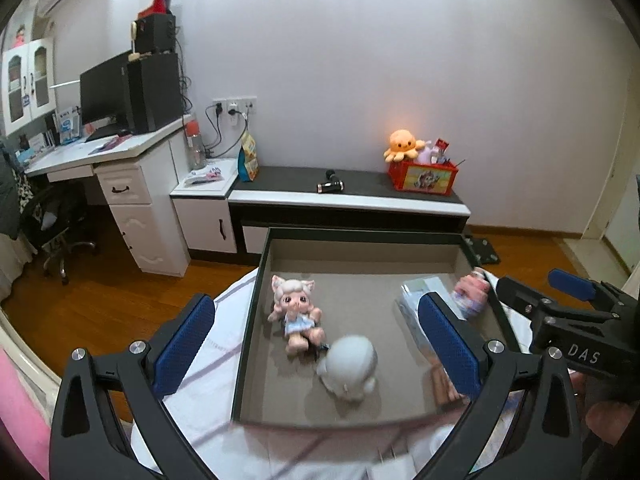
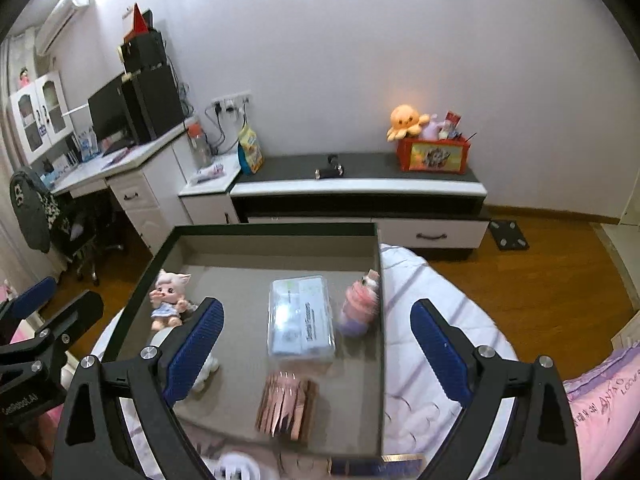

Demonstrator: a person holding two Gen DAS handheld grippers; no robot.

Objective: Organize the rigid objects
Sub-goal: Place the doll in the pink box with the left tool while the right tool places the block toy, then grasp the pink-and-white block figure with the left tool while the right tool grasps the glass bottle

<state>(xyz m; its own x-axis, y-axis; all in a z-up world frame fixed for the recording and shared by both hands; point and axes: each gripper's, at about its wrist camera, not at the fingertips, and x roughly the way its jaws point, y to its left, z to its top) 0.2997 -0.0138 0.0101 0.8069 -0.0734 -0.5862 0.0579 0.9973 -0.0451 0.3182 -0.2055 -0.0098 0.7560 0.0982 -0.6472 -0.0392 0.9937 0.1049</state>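
doll (image 1: 295, 312) and figurine (image 1: 352, 368) in tray (image 1: 256, 308)

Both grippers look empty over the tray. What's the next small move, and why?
Probably swing the right gripper toward the bed's near edge for another item. Both it and the left gripper are open and empty, and the tray already holds the doll, clear box, and other things, with bare floor left.

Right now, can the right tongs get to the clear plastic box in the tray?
Probably yes. The right tongs stand open and empty just above the clear plastic box, which lies flat in the tray with nothing on top. The pink cupcake toy sits close beside it, so squeeze carefully.
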